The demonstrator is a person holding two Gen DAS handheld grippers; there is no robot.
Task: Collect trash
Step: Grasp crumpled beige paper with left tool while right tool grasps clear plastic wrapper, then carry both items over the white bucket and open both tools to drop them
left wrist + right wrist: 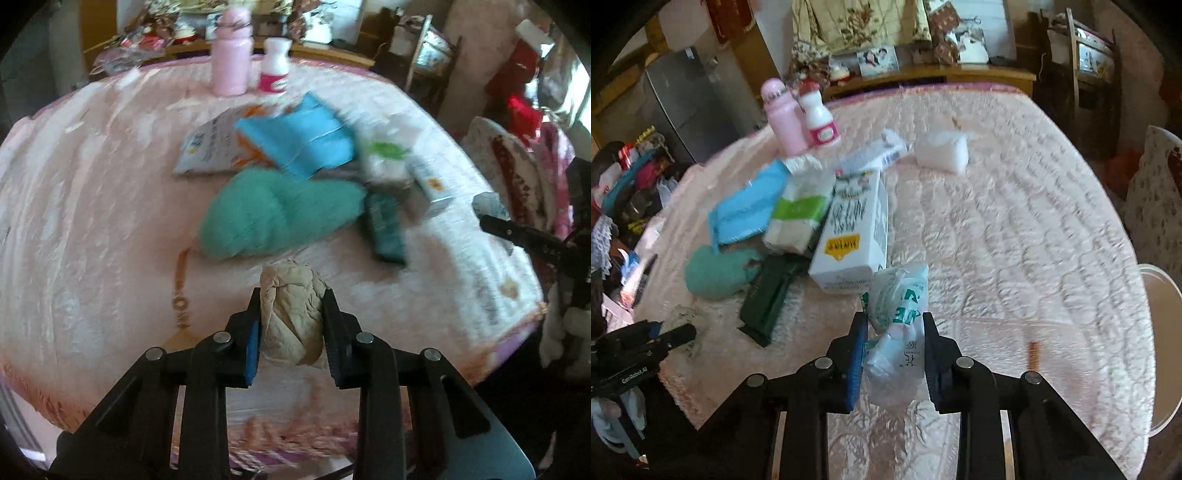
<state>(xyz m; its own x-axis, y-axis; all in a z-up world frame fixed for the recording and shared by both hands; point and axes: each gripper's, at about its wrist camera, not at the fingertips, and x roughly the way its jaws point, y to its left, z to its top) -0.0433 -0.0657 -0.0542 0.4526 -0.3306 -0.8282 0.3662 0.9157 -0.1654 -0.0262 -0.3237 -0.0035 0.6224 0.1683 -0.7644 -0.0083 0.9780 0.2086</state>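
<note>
My left gripper (291, 295) is shut on a crumpled beige paper wad (291, 321), both pads pressing its sides just above the pink quilted cover (92, 221). In the right wrist view that gripper (677, 332) shows at the far left with the wad (681, 315) at its tips. My right gripper (894, 317) is shut on a crumpled clear plastic bag with green print (899, 332). From the left wrist view it (491, 221) appears at the right edge, the pale bag (489, 203) at its tip.
A pile lies mid-cover: teal fuzzy item (280, 218), blue packet (303, 136), white carton (853, 236), dark green box (772, 299), tissue pack (801, 214). A pink bottle (783, 118), a white bottle (820, 122) and a white block (942, 151) stand farther back. A white bin rim (1161, 280) shows at right.
</note>
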